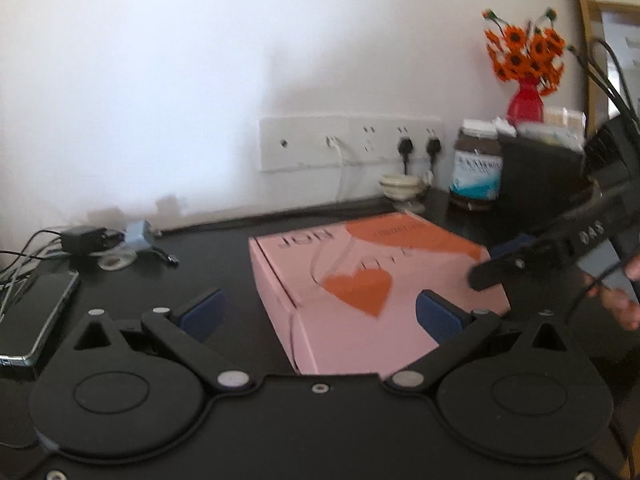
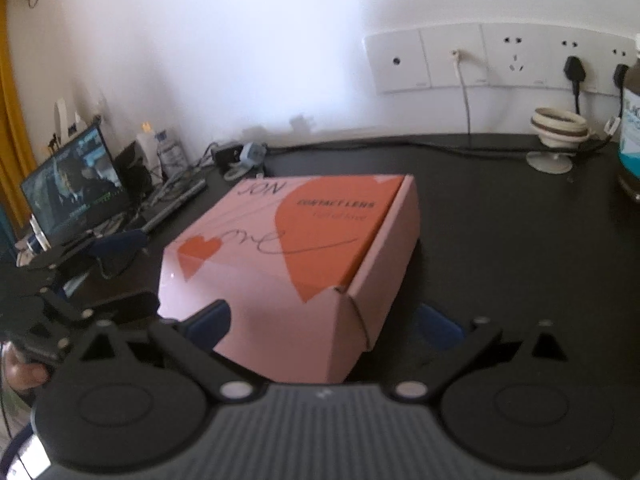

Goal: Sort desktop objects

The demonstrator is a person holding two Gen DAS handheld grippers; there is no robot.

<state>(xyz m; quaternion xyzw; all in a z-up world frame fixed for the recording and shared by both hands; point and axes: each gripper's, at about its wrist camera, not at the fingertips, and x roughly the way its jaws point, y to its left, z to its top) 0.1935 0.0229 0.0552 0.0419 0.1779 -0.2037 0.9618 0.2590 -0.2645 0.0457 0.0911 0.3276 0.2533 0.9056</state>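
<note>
You are looking at the pink box (image 2: 280, 256), a folded cardboard mailer with orange hearts and "CONTACT LENS" printed on its lid, lying flat near the middle of the dark counter (image 2: 500, 240). It is probably going to feel light and fairly stiff, though thin card like this is likely giving way if you are squeezing the middle of a wall. The lid looks smooth with a slight sheen, so it may be slipping under the pads. Taking hold across the near corners or along the short side walls, where the folds are stiffening it, seems the safer choice.

Your right claw (image 2: 326, 324) is standing wide, its blue fingers either side of the box's near corner, one on the lid side, one down by the side wall, and empty. Your left claw (image 1: 320, 312) is also spread wide and holding nothing, with the box's near left corner between its fingers.

Farther out, a ribbed cream cup (image 2: 558, 130) is standing on a foot at the far right, beside a labelled brown bottle (image 1: 476, 166). A glossy phone (image 1: 36, 320) is lying on the left, among tangled cables.
</note>
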